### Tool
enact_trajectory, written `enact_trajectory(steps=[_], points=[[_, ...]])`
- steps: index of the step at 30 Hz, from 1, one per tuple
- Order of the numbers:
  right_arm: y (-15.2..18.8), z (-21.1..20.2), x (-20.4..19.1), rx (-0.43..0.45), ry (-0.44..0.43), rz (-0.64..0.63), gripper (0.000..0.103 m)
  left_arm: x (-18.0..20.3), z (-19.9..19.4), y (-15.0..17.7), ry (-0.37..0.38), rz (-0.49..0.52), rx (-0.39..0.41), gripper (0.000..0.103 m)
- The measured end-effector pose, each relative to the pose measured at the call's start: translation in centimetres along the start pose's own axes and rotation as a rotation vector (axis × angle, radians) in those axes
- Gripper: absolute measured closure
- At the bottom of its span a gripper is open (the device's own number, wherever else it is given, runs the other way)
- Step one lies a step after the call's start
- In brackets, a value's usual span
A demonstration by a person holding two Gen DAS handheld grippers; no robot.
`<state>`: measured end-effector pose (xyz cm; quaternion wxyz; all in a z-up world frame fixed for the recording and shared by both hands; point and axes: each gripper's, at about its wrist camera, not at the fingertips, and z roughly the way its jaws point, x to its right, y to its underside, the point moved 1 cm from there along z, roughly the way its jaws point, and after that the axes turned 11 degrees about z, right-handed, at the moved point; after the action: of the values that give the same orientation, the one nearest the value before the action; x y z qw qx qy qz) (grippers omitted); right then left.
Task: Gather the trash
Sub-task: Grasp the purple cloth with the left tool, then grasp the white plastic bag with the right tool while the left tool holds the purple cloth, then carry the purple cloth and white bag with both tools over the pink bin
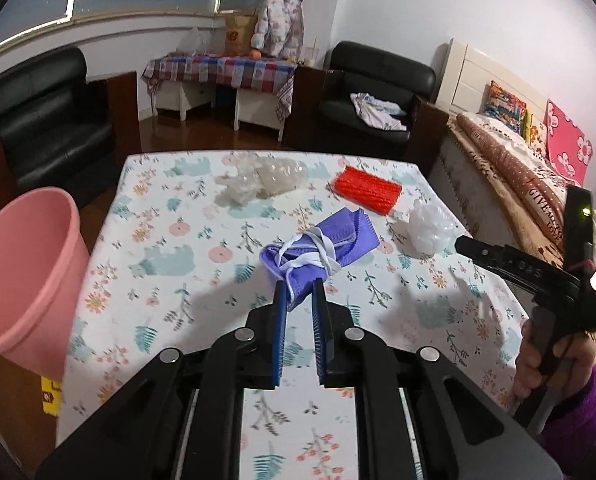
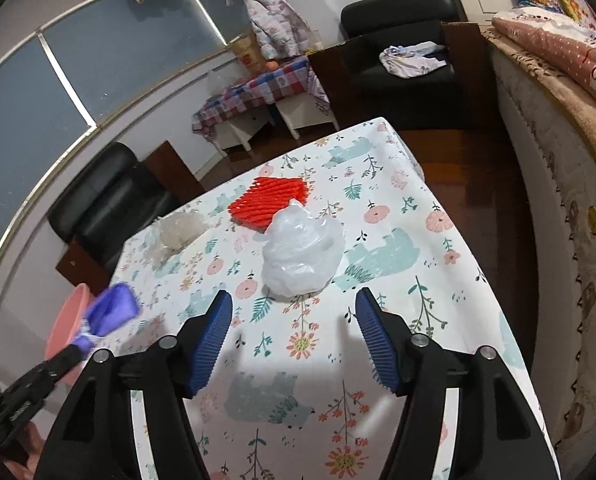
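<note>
Two grippers were at work: the left gripper [image 1: 299,286] had its jaws clamped on the near end of the purple mask [image 1: 317,246], apparently lifted above the table [image 1: 170,216], while the right gripper [image 2: 294,306] hung with jaws wide apart just before the white plastic bag [image 2: 301,256]. Carrying the mask well probably meant keeping the clamp firm and swinging left over the table edge to the pink bin [image 1: 26,264], which stood beside the table with open floor behind; the red mesh [image 1: 367,190] and clear wrapper [image 1: 258,182] lay farther off
</note>
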<state>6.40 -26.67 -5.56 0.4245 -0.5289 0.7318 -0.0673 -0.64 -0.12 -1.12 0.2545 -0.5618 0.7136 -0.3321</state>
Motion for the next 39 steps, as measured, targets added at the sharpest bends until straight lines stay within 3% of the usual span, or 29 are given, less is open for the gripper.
enact_trajectory(steps=[12, 14, 19, 28, 39], points=[[-2.2, 5.4, -1.4, -0.041, 0.144, 0.065, 0.041, -5.6, -2.3, 1.2, -0.004, -0.093, 0.056, 0.091], [-1.9, 5.7, -1.2, -0.052, 0.152, 0.073, 0.061, -6.2, -2.6, 1.5, -0.006, -0.104, 0.061, 0.091], [-1.2, 4.9, -2.1, -0.05, 0.139, 0.051, 0.069, -7.2, -3.3, 2.0, -0.007, -0.127, 0.077, 0.091], [1.7, 2.0, -9.5, -0.082, -0.031, -0.097, 0.069, -9.6, -5.4, 2.5, -0.049, -0.182, 0.117, 0.091], [6.0, 2.0, -20.7, -0.186, -0.238, -0.294, 0.069, -13.8, -9.3, 3.8, -0.196, -0.238, 0.153, 0.091]])
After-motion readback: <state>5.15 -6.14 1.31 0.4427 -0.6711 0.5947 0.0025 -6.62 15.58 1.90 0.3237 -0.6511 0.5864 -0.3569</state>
